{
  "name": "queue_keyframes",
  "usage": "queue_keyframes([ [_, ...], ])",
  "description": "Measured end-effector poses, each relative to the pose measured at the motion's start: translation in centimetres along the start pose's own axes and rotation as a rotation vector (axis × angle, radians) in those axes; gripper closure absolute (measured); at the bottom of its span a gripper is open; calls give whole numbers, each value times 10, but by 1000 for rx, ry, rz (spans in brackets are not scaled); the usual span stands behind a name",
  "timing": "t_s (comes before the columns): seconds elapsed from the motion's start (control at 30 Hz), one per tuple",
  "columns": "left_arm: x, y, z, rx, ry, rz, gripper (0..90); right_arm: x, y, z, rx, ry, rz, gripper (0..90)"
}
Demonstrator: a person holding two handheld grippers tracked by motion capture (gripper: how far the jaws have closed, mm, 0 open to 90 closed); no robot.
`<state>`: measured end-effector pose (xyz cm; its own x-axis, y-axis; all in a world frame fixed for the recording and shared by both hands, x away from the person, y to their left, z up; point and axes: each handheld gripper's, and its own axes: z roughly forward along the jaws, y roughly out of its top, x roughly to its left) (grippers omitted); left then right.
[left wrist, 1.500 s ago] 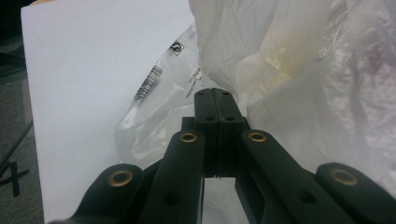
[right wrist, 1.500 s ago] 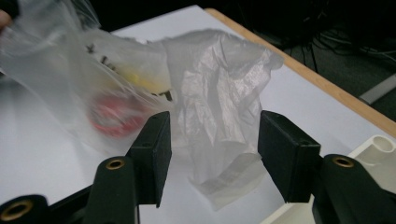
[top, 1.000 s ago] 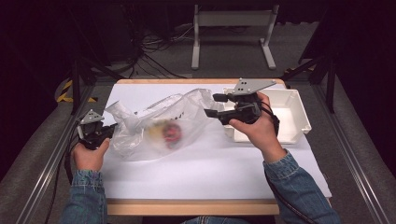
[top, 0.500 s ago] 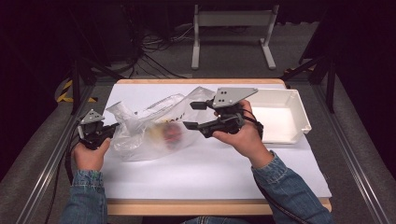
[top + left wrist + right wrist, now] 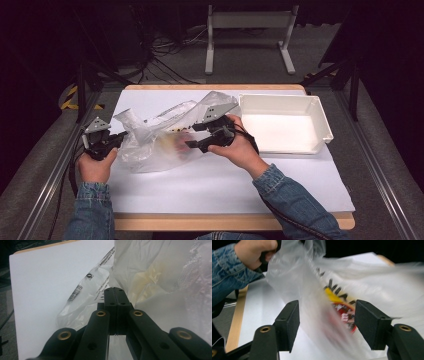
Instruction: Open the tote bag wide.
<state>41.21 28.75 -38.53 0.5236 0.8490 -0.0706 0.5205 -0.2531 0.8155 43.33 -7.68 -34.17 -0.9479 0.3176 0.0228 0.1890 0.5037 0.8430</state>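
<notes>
You kept the left gripper (image 5: pixel 119 139) clamped on the clear plastic bag's (image 5: pixel 155 145) left edge, anchoring it, while your open-jawed right gripper (image 5: pixel 191 136) straddled the packet (image 5: pixel 342 307) inside.

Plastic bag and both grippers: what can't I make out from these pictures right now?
- Packet inside the plastic bag: motion blur in the right gripper view smears its print; in the high view it is too small and veiled by film.
- Left gripper: its shut jaws hide how much film they pinch.
- Right gripper: in the high view, the bag hides its jaw tips.
- White bin: its near wall hides part of its floor.
</notes>
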Motion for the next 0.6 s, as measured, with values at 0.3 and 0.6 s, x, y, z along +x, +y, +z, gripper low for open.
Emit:
queue_keyframes([
  [0.3,-1,0,0,3,4,5,900,3,-17,21,100,109,-28,825],
  [0.6,0,0,-1,-4,10,3,900,35,-16,14,160,191,-126,900],
])
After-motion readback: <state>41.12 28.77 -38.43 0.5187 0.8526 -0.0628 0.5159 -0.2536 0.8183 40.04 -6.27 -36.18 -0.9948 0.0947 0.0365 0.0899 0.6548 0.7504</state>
